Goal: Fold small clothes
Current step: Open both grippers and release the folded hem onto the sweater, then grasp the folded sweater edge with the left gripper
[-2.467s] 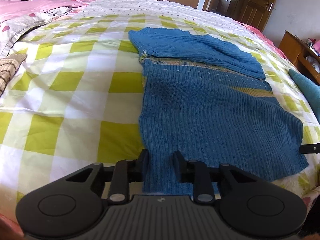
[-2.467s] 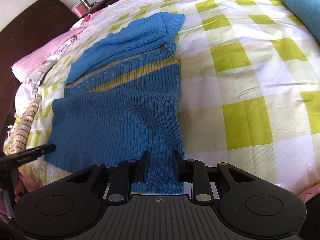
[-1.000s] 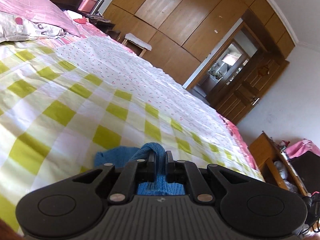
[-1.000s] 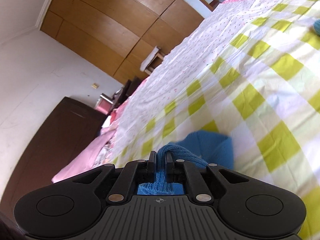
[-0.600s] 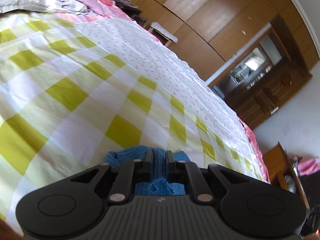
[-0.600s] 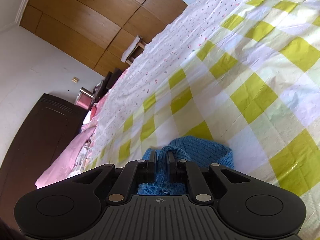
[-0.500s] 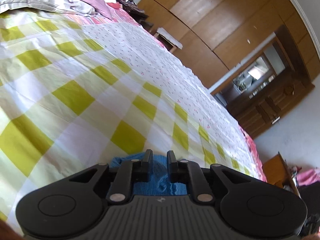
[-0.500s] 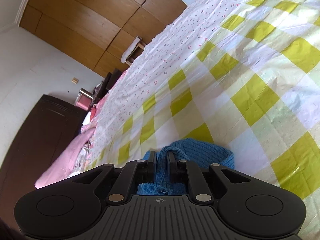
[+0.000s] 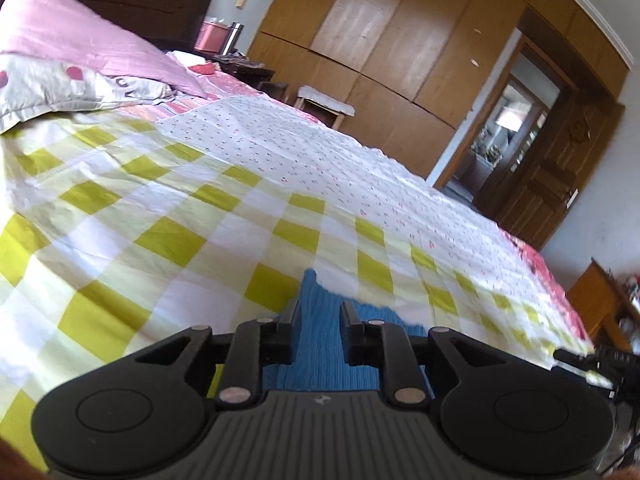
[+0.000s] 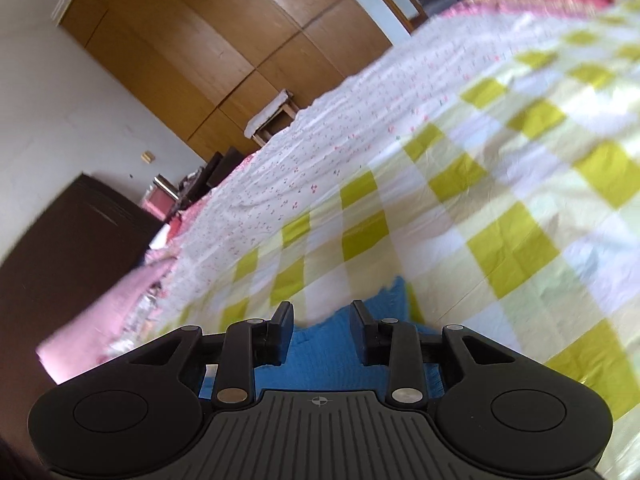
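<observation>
A blue knitted sweater (image 9: 320,332) lies on the yellow-and-white checked bedspread (image 9: 168,240), mostly hidden under the gripper body. My left gripper (image 9: 320,312) is open, its fingers apart over the sweater's far edge, holding nothing. In the right wrist view the sweater (image 10: 332,344) lies below my right gripper (image 10: 322,314), which is open with its fingers well apart above the cloth. The right gripper's tip (image 9: 592,364) shows at the right edge of the left view.
Pink pillows (image 9: 80,52) lie at the head of the bed. A white sheet with small red print (image 9: 320,152) covers the far part. Wooden wardrobes (image 9: 380,40), a stool (image 9: 326,100), a dark headboard (image 10: 60,248) and a wooden cabinet (image 9: 600,304) surround the bed.
Both grippers carried the sweater's near hem forward while shut on it, then opened and let it go. The cloth now lies flat beneath the open fingers. The right view is tilting and blurred.
</observation>
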Motion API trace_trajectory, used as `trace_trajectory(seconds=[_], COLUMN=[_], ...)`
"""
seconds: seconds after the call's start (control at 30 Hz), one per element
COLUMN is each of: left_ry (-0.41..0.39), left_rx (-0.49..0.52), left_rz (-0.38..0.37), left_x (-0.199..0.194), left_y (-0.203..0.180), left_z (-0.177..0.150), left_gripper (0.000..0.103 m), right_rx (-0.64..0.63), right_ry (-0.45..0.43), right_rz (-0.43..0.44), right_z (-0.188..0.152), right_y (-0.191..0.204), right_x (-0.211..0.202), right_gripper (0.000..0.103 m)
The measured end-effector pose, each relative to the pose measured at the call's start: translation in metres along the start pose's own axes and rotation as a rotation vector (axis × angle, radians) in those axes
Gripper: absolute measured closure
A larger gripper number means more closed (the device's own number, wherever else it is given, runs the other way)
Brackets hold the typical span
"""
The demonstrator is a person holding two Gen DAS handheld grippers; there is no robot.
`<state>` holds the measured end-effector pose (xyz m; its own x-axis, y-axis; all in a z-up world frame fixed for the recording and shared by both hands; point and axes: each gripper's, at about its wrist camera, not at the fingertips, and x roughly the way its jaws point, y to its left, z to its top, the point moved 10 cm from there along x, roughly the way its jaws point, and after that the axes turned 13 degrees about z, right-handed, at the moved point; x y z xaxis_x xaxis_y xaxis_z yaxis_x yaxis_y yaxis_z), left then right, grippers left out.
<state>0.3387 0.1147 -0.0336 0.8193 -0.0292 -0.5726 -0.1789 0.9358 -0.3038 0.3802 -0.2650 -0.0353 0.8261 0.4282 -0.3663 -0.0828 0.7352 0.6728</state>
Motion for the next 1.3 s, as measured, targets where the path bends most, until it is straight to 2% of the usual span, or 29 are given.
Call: trace_trajectory(seconds=[0.17, 0.27, 0.37, 0.53, 0.63, 0.7, 0.77, 0.9, 0.97, 1.1, 1.2, 1.3], left_ry=[0.002, 0.034, 0.062, 0.045, 0.025, 0.025, 0.045, 0.069, 0.078, 0.07, 0.079, 0.102], left_rx=[0.115, 0.155, 0.158, 0.165, 0.163, 0.158, 0.157, 0.172, 0.127, 0.06, 0.035, 0.023], left_rz=[-0.003, 0.024, 0.041, 0.049, 0.059, 0.067, 0.085, 0.131, 0.12, 0.105, 0.094, 0.071], left_x=[-0.011, -0.007, -0.004, -0.013, -0.02, -0.022, -0.019, -0.018, -0.023, -0.034, -0.036, -0.036], left_y=[-0.012, -0.013, -0.009, -0.006, -0.005, -0.002, 0.003, 0.015, 0.022, 0.029, 0.029, 0.03], left_z=[-0.024, -0.038, -0.048, -0.053, -0.055, -0.058, -0.064, -0.073, -0.074, -0.077, -0.083, -0.09], left_gripper=[0.077, 0.077, 0.077, 0.077, 0.077, 0.076, 0.076, 0.075, 0.074, 0.074, 0.074, 0.07], right_rx=[-0.165, -0.157, -0.168, -0.161, -0.206, -0.256, -0.28, -0.22, -0.242, -0.309, -0.329, -0.34], right_ry=[0.017, 0.051, 0.047, 0.044, 0.099, 0.125, 0.162, 0.176, 0.163, 0.152, 0.184, 0.255], right_rz=[-0.108, -0.16, -0.203, -0.137, -0.115, -0.127, -0.186, -0.215, -0.219, -0.161, -0.112, -0.142], right_z=[0.0, 0.002, 0.006, -0.002, -0.023, -0.036, -0.045, -0.045, -0.041, -0.04, -0.054, -0.075], right_y=[-0.001, -0.015, -0.026, -0.016, -0.005, -0.002, -0.009, -0.022, -0.016, 0.017, 0.037, 0.037], right_x=[0.001, 0.008, 0.006, -0.01, -0.01, -0.008, -0.002, -0.003, -0.008, -0.012, -0.003, 0.013], right_gripper=[0.071, 0.071, 0.071, 0.071, 0.071, 0.072, 0.072, 0.072, 0.072, 0.072, 0.072, 0.072])
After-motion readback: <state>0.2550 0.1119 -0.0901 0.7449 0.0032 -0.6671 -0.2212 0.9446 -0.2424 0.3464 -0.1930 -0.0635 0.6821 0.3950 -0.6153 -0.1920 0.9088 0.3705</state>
